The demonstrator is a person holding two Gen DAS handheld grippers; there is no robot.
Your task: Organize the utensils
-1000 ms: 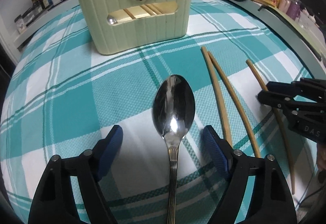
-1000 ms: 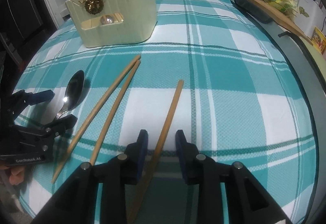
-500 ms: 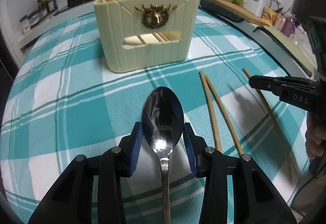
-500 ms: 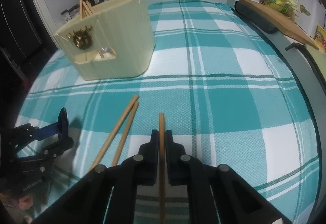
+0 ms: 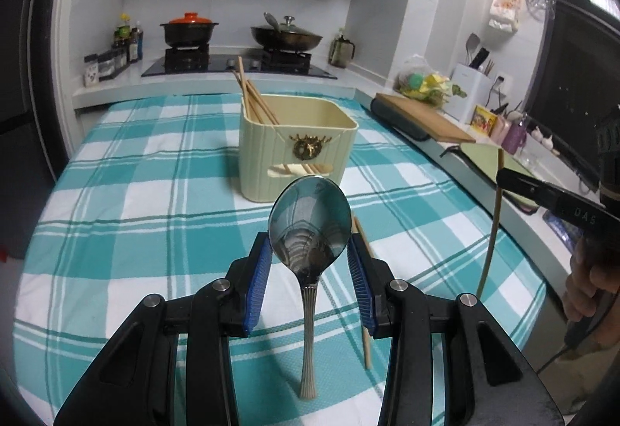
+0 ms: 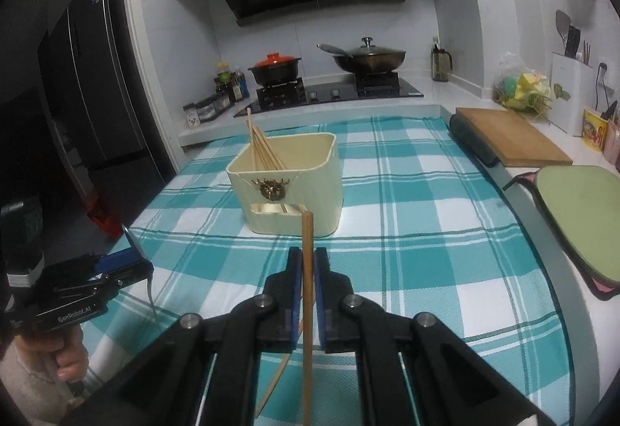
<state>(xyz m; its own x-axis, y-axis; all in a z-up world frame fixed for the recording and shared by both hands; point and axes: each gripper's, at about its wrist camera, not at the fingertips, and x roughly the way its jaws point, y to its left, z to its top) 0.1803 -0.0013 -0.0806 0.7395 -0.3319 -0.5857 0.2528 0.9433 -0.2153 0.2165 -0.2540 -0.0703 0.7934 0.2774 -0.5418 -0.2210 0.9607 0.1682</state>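
Left hand-held gripper (image 5: 310, 276) is clamping the shiny steel spoon (image 5: 310, 228) by its bowl, handle hanging, for a handle-first drop. Right hand-held gripper (image 6: 306, 294) is pinching one wooden chopstick (image 6: 307, 271). Both are hanging before the cream ribbed plastic utensil holder (image 5: 296, 149) on the checked bench (image 5: 135, 201); leaning chopsticks (image 5: 254, 102) are crowding its left corner. Probably two loose chopsticks (image 5: 364, 290) are lying nearer than the holder.

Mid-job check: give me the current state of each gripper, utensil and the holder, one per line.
left gripper: shut on spoon
spoon: lifted off the cloth, bowl up
right gripper: shut on chopstick
chopstick: held, lifted, roughly upright
utensil holder: upright, several chopsticks leaning inside
loose chopsticks: lying on the cloth
wok: lid on
red-lidded pot: lid on
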